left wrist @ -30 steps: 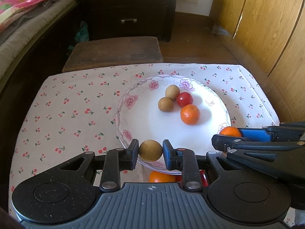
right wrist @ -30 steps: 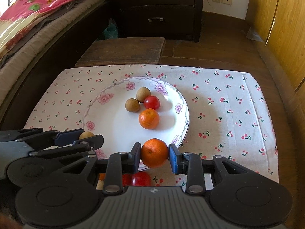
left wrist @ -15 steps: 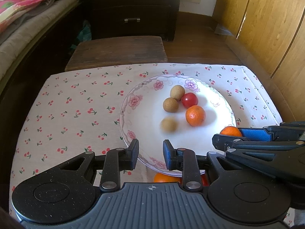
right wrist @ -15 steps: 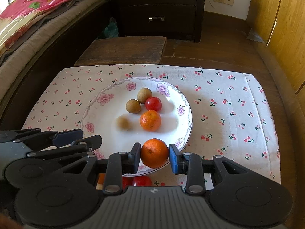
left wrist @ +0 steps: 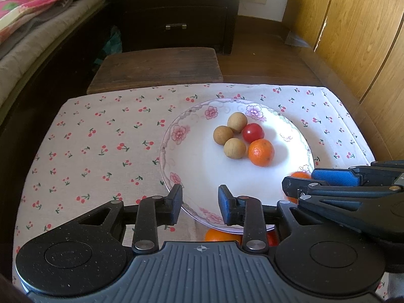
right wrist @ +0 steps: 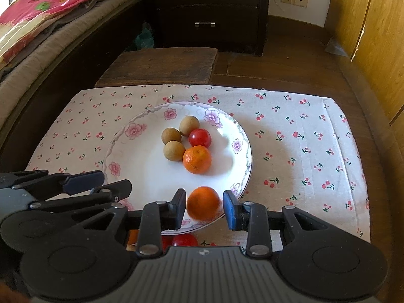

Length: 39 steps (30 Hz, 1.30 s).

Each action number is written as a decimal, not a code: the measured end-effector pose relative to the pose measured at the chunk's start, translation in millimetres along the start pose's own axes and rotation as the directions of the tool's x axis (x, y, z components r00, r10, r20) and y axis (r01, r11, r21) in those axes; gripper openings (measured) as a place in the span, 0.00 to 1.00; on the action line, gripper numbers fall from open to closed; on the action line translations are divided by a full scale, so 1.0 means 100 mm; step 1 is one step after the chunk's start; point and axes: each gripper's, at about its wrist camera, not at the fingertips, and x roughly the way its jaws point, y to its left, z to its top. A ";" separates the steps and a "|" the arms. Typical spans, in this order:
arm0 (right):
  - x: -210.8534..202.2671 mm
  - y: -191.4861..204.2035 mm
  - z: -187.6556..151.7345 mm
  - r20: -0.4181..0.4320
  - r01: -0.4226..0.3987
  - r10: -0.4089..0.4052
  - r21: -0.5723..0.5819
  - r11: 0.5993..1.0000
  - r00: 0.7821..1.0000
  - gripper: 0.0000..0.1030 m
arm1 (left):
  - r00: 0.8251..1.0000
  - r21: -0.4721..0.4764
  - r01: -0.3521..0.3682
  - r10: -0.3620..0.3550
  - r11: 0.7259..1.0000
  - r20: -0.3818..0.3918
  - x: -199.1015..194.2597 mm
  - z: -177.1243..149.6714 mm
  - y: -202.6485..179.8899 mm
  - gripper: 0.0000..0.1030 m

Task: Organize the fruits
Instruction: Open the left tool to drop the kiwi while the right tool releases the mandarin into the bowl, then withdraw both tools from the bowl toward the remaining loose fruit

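A white flowered plate on the cherry-print cloth holds three brown longans, a cherry tomato and an orange. My left gripper hovers over the plate's near rim, its jaws opening with nothing between them. In the right wrist view my right gripper is shut on a second orange above the near right rim of the plate. The left gripper shows at that view's left. Another orange and a red tomato lie on the cloth, half hidden under the grippers.
A dark wooden stool stands behind the table. Beyond it is a dark chest of drawers. A bed with a bright quilt runs along the left. Wooden cupboard doors close the right side.
The left gripper let go of its longan, which rolled up the plate and stopped beside the other two. The right gripper kept hold of its orange and stayed put.
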 end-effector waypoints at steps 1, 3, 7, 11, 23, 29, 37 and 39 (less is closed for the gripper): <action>0.00 0.00 0.00 0.002 0.000 0.000 0.001 1.000 1.000 0.33 | 1.000 -0.002 0.000 0.000 1.000 0.000 0.00 0.00 0.00 0.40; -0.01 0.00 0.00 0.005 0.000 0.000 0.002 1.000 1.000 0.33 | 1.000 -0.003 -0.001 0.001 1.000 0.000 -0.01 0.00 0.01 0.41; -0.01 0.00 -0.01 0.003 -0.001 0.001 0.003 1.000 1.000 0.34 | 1.000 -0.002 0.000 0.000 1.000 0.000 -0.01 0.00 0.00 0.42; -0.04 -0.02 0.00 0.007 0.001 -0.001 0.011 1.000 1.000 0.34 | 1.000 -0.010 -0.001 0.001 1.000 0.006 -0.03 0.01 0.02 0.43; -0.09 0.01 -0.05 0.008 0.000 0.000 0.005 1.000 1.000 0.34 | 1.000 -0.007 0.005 -0.005 1.000 0.011 -0.10 -0.01 0.03 0.45; -0.12 0.06 -0.12 -0.001 0.003 -0.004 -0.009 1.000 1.000 0.34 | 1.000 0.000 0.007 -0.007 1.000 0.009 -0.15 -0.06 0.02 0.46; -0.16 0.11 -0.23 -0.023 -0.003 0.003 -0.027 1.000 1.000 0.34 | 1.000 0.008 0.010 -0.010 1.000 0.004 -0.22 -0.13 0.03 0.47; -0.16 0.11 -0.26 -0.032 -0.001 0.000 -0.029 1.000 0.999 0.34 | 1.000 0.009 0.015 -0.015 1.000 -0.002 -0.24 -0.16 0.03 0.47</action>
